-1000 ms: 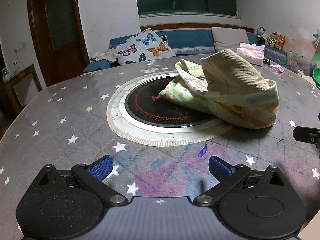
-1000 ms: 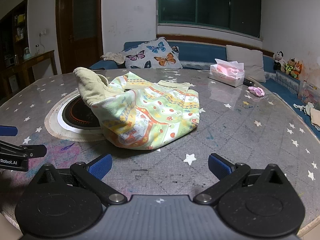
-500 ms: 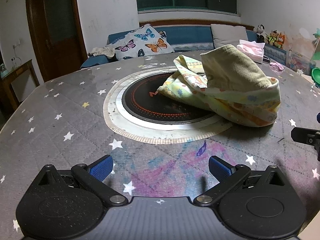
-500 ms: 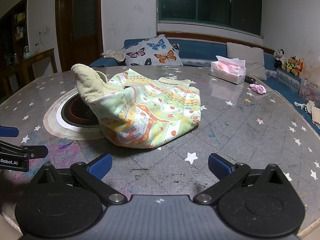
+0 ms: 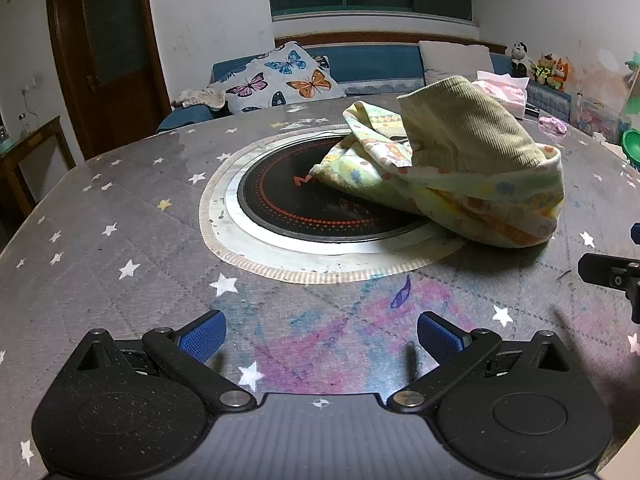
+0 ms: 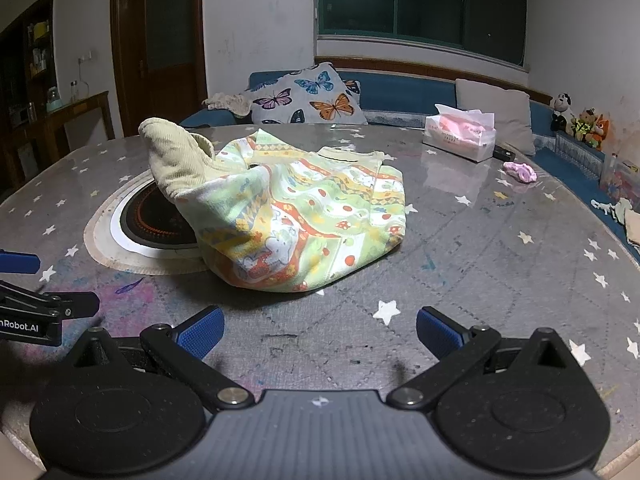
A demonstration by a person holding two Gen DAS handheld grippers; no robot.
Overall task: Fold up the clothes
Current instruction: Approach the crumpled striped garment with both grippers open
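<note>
Left wrist view: left gripper (image 5: 320,330) jaws spread wide, empty, above the star-print table (image 5: 100,240). Garment (image 5: 452,176), yellow-green print with a tan corduroy part, lies bunched ahead to the right, partly over the round black hotplate (image 5: 288,208).

Right wrist view: right gripper (image 6: 320,330) also spread wide, empty. Garment (image 6: 304,220) lies straight ahead, near, not touched. Tissue box (image 6: 460,136) sits well beyond it.

The garment (image 5: 460,168) hides part of the hob (image 5: 304,208), seemingly its far side.
</note>
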